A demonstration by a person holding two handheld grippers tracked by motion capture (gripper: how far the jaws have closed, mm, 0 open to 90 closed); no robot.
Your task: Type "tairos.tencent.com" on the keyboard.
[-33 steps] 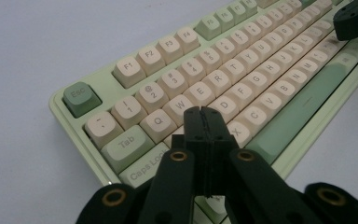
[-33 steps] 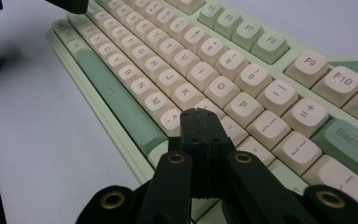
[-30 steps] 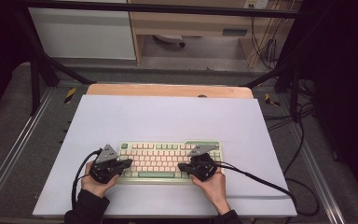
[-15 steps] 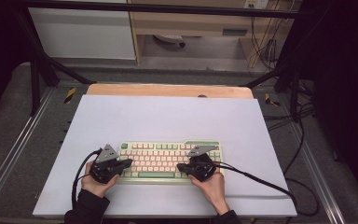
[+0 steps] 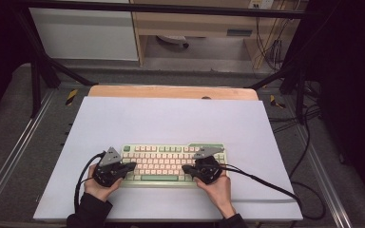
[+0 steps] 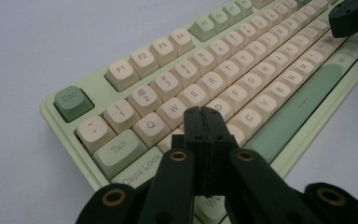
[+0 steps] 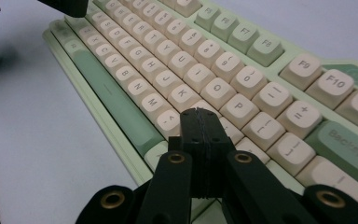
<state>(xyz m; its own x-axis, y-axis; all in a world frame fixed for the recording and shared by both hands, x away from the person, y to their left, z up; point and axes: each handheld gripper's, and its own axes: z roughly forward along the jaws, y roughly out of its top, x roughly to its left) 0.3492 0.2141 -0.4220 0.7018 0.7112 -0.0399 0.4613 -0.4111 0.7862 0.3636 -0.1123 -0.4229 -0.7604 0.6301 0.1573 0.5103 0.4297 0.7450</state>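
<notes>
A pale green keyboard [image 5: 171,161] with cream keys lies near the front of the white table sheet. My left gripper [image 5: 132,166] hovers over its left end, jaws shut with nothing between them; in the left gripper view the tips [image 6: 204,113] sit above the keyboard's [image 6: 242,70] letter keys near A and S. Over the right end my right gripper [image 5: 185,168] is shut too and holds nothing. In the right gripper view its tips [image 7: 199,114] hang above the keyboard [image 7: 177,60], over the keys right of K and M. Both tips point inward toward each other.
The white sheet [image 5: 171,118] covers a wooden table [image 5: 171,91], with bare sheet behind the keyboard. Black cables [image 5: 266,183] trail from the grippers across the front right. Metal frame rails [image 5: 14,152] run along both sides.
</notes>
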